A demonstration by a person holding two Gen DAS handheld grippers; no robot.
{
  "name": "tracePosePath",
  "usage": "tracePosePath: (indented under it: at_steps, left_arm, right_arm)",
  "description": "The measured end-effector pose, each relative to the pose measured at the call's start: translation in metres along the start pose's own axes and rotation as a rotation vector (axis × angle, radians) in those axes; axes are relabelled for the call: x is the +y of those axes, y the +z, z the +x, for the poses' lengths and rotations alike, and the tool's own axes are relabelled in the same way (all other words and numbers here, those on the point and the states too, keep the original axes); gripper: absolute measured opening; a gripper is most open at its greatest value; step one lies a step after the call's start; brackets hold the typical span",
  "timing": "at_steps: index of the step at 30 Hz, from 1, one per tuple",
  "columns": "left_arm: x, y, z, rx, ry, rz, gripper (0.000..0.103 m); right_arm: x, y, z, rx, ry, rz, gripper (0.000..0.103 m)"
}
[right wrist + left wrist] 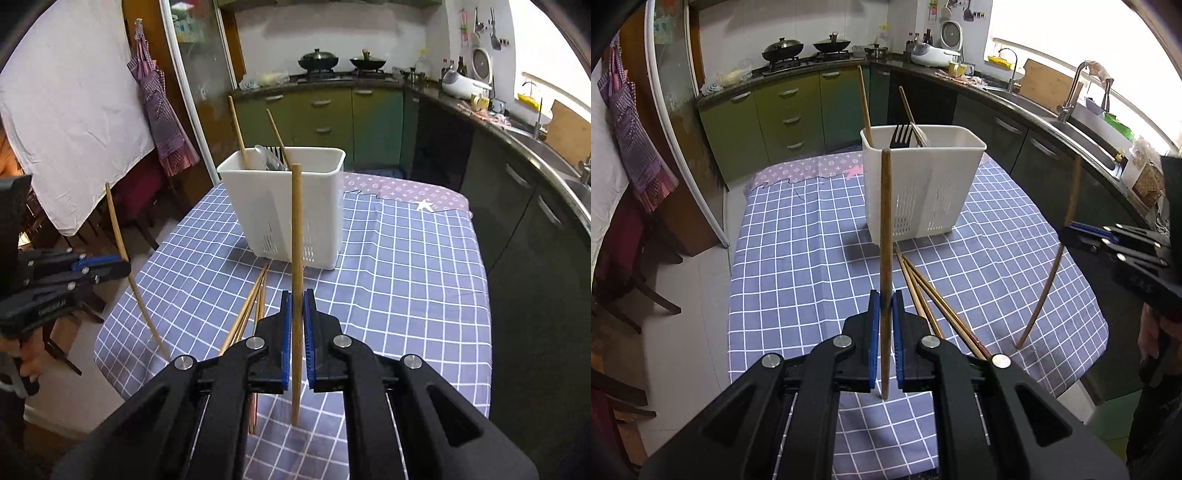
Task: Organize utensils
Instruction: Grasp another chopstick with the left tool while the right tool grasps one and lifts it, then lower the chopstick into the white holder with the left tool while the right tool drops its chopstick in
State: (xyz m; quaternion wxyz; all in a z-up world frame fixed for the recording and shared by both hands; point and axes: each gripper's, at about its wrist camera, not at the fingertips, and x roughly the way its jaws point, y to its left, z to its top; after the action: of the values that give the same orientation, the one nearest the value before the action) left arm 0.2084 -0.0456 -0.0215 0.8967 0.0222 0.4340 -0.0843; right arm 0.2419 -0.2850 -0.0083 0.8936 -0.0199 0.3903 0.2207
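**me:** One white perforated utensil caddy (923, 184) on the checked tablecloth (798, 236), and it's the biggest thing here. Hard plastic, probably light, so I'd guess a bump would slide it.

**other:** What's in it?

**me:** Two chopsticks sticking up (865, 107), one black fork (901, 136), one metal spoon (269, 158). Next come the loose chopsticks on the cloth (925, 291), just in front of the caddy. Three or four; they overlap, so I can't say.

**other:** And the grippers?

**me:** My left gripper (885, 306) is clamped on one dark chopstick (885, 221), upright, held low on the shaft. My right gripper (297, 306) is pinching one paler chopstick (296, 229) the same way. They're stiff, thin, light and smooth, so I reckon a mid-shaft grip would twist less.
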Motion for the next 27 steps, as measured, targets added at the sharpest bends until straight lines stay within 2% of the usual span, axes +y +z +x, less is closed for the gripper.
tracePosePath:
  at_steps: [10, 21, 27]
  left_arm:
    - [-0.003, -0.009, -0.014, -0.022, 0.010, 0.022, 0.007]
    - [-0.003, -0.006, -0.023, -0.038, 0.010, 0.024, 0.007]
    - [-0.006, 0.012, -0.031, -0.049, -0.005, 0.030, 0.007]
  right_arm:
    - [0.002, -0.031, -0.034, -0.050, 0.004, -0.006, 0.007]
    - [0.001, -0.035, -0.038, -0.054, 0.006, 0.002, 0.007]
    - [0.001, -0.035, -0.035, -0.053, 0.005, 0.004, 0.007]
